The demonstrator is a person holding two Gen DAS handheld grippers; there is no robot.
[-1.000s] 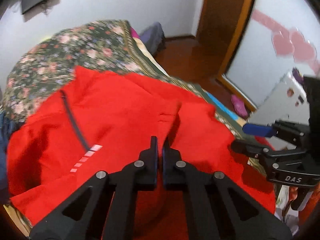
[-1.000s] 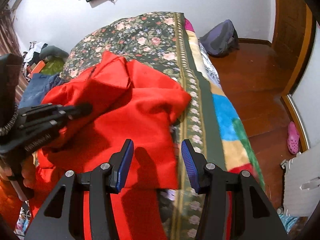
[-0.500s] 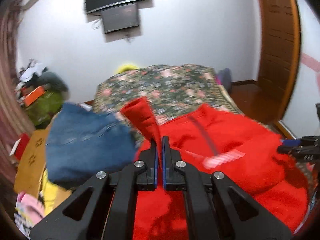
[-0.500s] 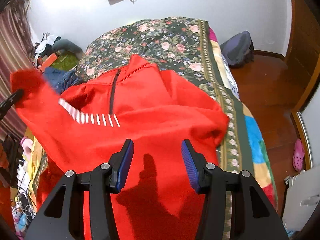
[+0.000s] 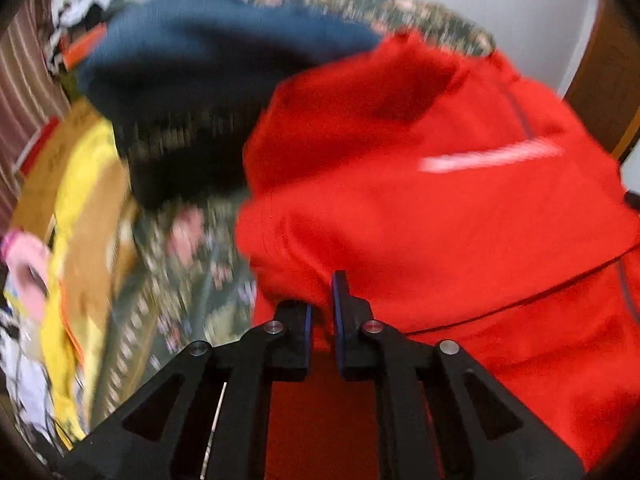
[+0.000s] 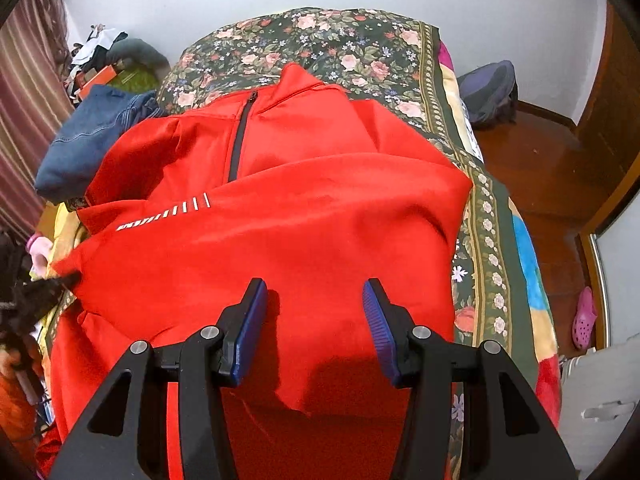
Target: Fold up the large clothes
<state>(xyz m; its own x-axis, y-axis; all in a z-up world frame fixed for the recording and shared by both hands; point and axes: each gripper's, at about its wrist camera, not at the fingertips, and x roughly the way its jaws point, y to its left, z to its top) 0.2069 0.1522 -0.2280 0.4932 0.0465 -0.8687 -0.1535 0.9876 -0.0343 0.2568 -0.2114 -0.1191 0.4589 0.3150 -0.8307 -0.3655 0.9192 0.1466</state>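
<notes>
A large red zip-neck top (image 6: 304, 208) lies spread on a floral bedspread (image 6: 348, 40), collar toward the far wall, dark zipper and white stripe marks on its chest. My right gripper (image 6: 316, 320) is open and empty, hovering over the top's lower middle. My left gripper (image 5: 320, 304) is shut on a fold of the red top (image 5: 420, 208) at its left side; that view is motion-blurred. The left gripper also shows at the far left of the right wrist view (image 6: 44, 288), at the top's left edge.
Blue jeans (image 6: 92, 136) lie at the bed's left, next to the top's shoulder. Yellow and brown cloth (image 5: 80, 208) hangs beside the bed on the left. A grey backpack (image 6: 488, 92) and a pink clog (image 6: 584, 316) sit on the wooden floor at right.
My left gripper has carried the red fabric from the right side across to the left and lowered it, so the top now lies spread with its chest up. The right gripper stays open.
</notes>
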